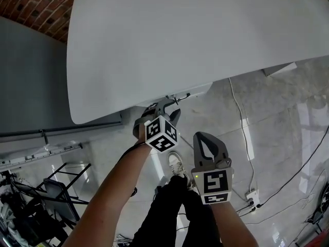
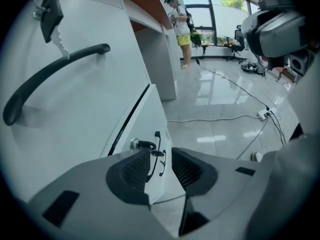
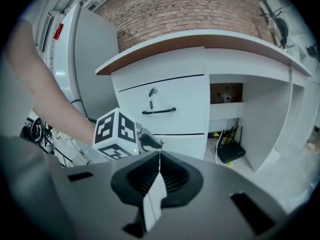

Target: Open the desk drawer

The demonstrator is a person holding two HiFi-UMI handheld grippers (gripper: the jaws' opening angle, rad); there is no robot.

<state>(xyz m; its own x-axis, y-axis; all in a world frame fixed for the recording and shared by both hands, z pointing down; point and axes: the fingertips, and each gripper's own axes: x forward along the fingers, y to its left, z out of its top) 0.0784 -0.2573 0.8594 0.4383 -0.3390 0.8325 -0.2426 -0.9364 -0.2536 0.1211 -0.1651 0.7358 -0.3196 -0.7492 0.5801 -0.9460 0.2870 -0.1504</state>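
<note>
1. The drawer (image 3: 185, 96) sits just under the white desk top (image 1: 180, 35), in the left part of the desk front as the right gripper view shows it. It is shut, its front flush with the panels around it.
2. A dark curved handle (image 2: 55, 69) is fixed across the drawer front, and a key (image 2: 50, 16) hangs from the lock just above it.
3. A lower drawer (image 2: 145, 114) is seen beneath, with a lock and a thin handle of its own.
4. The left gripper (image 2: 161, 159) is held close to the drawer fronts, below the curved handle and pointed downward. Its jaws are spread wide and nothing is pressed between the pads; only the lower drawer's handle is seen through the gap, well beyond them. The wide spread is judged to be a readying for a grip on a handle bar.
5. The right gripper (image 3: 159, 155) is held back from the desk, behind the left one. Its jaws are brought together on nothing. It is judged to be parked there because one gripper is enough for the pull.
6. The task is judged not yet begun, since no handle is touched. The hanging key is judged a snag risk for the open jaws.
7. Further out, cables and a power strip (image 1: 252, 195) lie on the glossy floor.
</note>
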